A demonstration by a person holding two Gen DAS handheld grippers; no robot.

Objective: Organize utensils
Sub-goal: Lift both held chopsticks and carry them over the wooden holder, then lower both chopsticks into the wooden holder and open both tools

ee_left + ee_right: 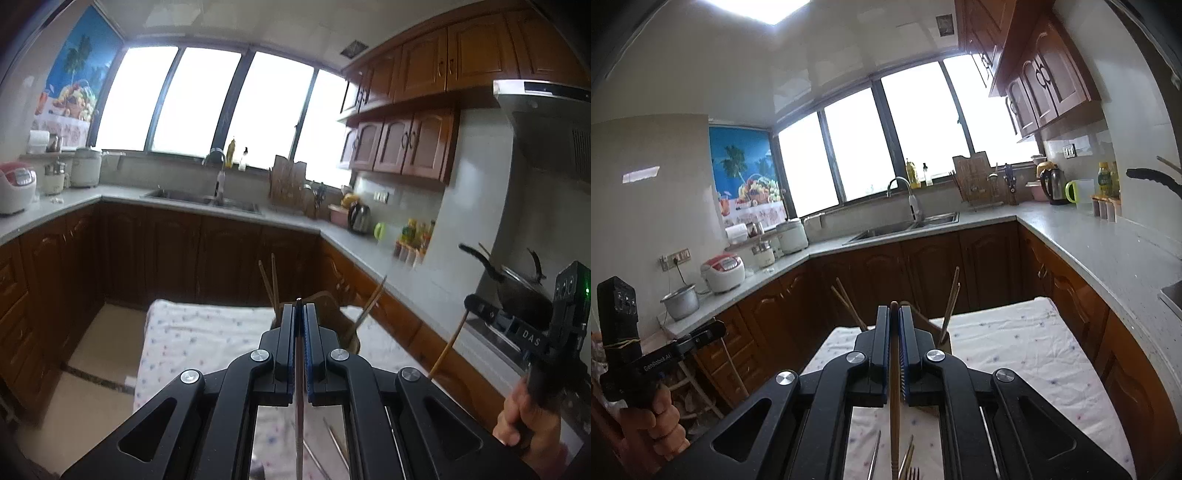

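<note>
While four chopsticks (951, 302) stand in the holder (919, 314), both grippers, left (300, 308) and right (894, 310), each clench another; a fork (913, 473) remains on the cloth (1015, 350).

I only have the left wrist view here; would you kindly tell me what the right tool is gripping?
Observer: The right tool is shut on a wooden chopstick that runs lengthwise between its pads.
Operator: Thank you. What lies on the cloth beneath it?
Observer: A fork, its tines showing at the bottom edge, with a thin metal stick nearby.
Operator: Is there anything by the rice cooker that I miss?
Observer: A metal pot stands on the counter just beside it.
</note>
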